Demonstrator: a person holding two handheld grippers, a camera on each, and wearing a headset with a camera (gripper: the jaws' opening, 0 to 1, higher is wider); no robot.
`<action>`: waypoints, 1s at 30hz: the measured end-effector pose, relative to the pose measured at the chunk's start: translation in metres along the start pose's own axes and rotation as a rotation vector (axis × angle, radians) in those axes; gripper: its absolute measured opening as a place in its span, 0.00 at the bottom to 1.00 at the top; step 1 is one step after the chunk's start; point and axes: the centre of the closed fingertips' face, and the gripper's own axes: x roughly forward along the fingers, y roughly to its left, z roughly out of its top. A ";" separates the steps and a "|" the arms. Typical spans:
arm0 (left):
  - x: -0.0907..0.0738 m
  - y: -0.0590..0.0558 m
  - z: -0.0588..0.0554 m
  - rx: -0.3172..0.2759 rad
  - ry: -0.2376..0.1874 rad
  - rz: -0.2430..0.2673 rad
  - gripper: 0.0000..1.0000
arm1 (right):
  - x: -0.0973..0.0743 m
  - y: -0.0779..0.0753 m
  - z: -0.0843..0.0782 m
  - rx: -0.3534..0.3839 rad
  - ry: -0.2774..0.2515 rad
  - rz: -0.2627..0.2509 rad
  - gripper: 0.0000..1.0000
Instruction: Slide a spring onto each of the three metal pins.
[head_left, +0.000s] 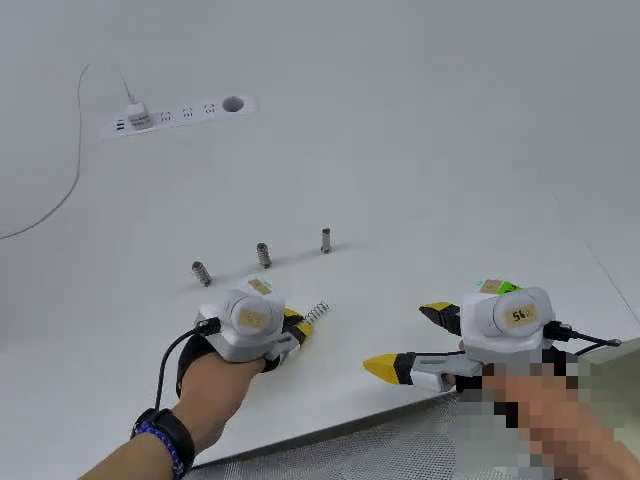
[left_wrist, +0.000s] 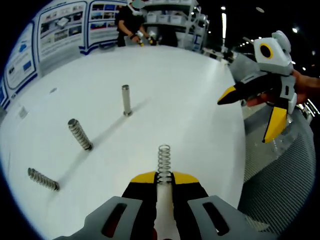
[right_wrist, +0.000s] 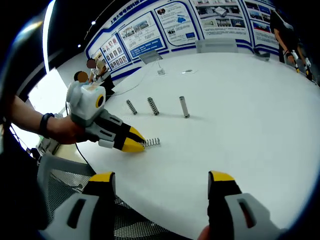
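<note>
Yellow tips of the left gripper (left_wrist: 164, 177) are pinched together on the near end of a spring (left_wrist: 163, 159) at the bottom centre of the left gripper view. That end is hidden between them; the rest sticks out forward over the white table (left_wrist: 200, 90), and whether it touches the surface is unclear. In the head view this gripper's body covers most of its jaws. The right gripper (right_wrist: 162, 182), at the bottom of its own view, stands wide apart and holds nothing. Grey mesh (head_left: 400, 440) borders the table at the head view's lower edge. Higher, mid-frame, three pins stand in a row. Coils hide the metal of the left pin (head_left: 201, 273) and middle pin (head_left: 263, 255); the right pin (head_left: 326, 240) is bare. At upper left lie a power strip (head_left: 180, 113) and a thin cable (head_left: 77, 150), cut off by the left edge.
</note>
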 end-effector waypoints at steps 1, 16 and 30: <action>-0.001 -0.001 -0.002 -0.001 0.002 0.000 0.10 | 0.000 0.000 0.000 0.001 0.001 0.001 0.77; -0.030 -0.015 -0.012 -0.017 -0.018 -0.002 0.10 | 0.006 0.010 -0.001 0.012 0.006 0.032 0.76; -0.059 -0.028 0.011 0.034 -0.073 -0.026 0.10 | 0.017 0.030 0.013 0.058 -0.024 0.128 0.64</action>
